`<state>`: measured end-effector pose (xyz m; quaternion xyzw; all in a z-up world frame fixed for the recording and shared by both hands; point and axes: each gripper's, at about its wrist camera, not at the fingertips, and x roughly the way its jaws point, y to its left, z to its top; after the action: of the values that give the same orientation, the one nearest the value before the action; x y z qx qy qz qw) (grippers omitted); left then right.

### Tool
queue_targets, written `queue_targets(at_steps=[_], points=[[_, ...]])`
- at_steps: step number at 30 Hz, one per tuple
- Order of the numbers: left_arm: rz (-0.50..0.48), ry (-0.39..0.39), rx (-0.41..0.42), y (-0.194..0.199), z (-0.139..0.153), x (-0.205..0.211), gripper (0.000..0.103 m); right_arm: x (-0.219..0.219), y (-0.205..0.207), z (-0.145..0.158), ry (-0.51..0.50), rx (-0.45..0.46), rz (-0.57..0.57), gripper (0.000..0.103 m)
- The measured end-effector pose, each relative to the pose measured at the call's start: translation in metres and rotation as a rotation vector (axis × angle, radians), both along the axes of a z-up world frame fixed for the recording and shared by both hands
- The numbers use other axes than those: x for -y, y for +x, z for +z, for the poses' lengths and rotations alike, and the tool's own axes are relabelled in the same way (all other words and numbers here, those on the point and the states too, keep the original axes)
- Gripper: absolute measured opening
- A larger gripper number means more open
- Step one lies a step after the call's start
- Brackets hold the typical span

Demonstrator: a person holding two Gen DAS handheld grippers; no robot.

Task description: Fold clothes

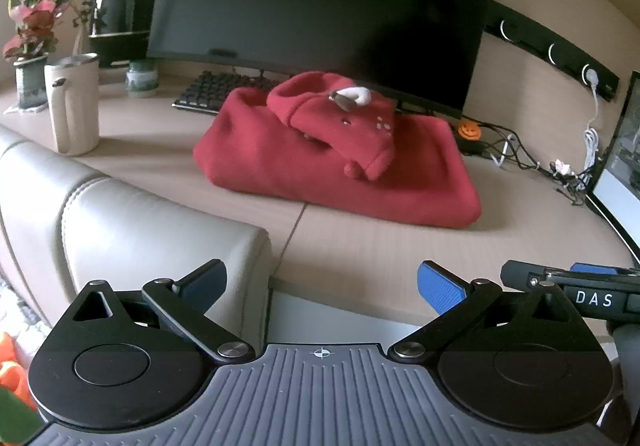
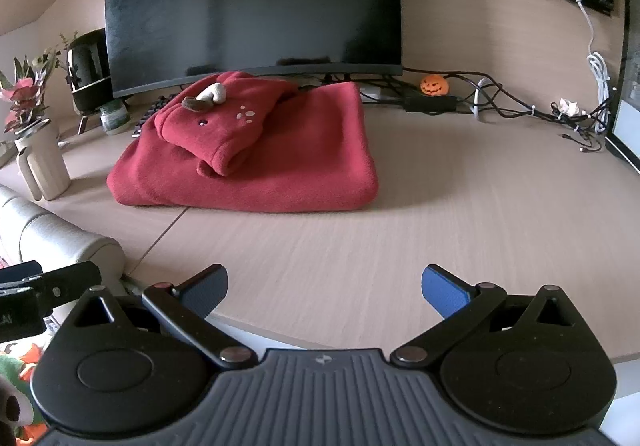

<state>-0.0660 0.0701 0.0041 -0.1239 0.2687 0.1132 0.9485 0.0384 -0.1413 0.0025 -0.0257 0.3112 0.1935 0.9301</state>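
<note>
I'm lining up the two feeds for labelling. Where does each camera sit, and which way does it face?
Left wrist: on the left hand-held gripper, low off the desk's near edge, facing the folded red fleece garment; its open blue-padded fingers show, plus the right hand-held gripper.
Right wrist: on the right hand-held gripper, further right, facing the same garment; open fingers show.
Shared: garment, black monitor, light wooden desk.
</note>
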Motion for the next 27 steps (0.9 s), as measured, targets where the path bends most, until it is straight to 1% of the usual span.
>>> queue_targets(at_steps=[10,17,27], points=[[-0.003,0.010,0.026,0.001,0.006,-0.004,0.103,-0.001,-0.002,0.003,0.006,0.015,0.000,0.103],[-0.018,0.033,0.047,0.000,0.012,-0.003,0.103,-0.004,-0.002,0.003,0.002,0.023,-0.004,0.103],[-0.025,0.035,0.029,0.005,0.014,-0.004,0.103,-0.008,0.001,0.001,-0.013,0.008,-0.005,0.103]])
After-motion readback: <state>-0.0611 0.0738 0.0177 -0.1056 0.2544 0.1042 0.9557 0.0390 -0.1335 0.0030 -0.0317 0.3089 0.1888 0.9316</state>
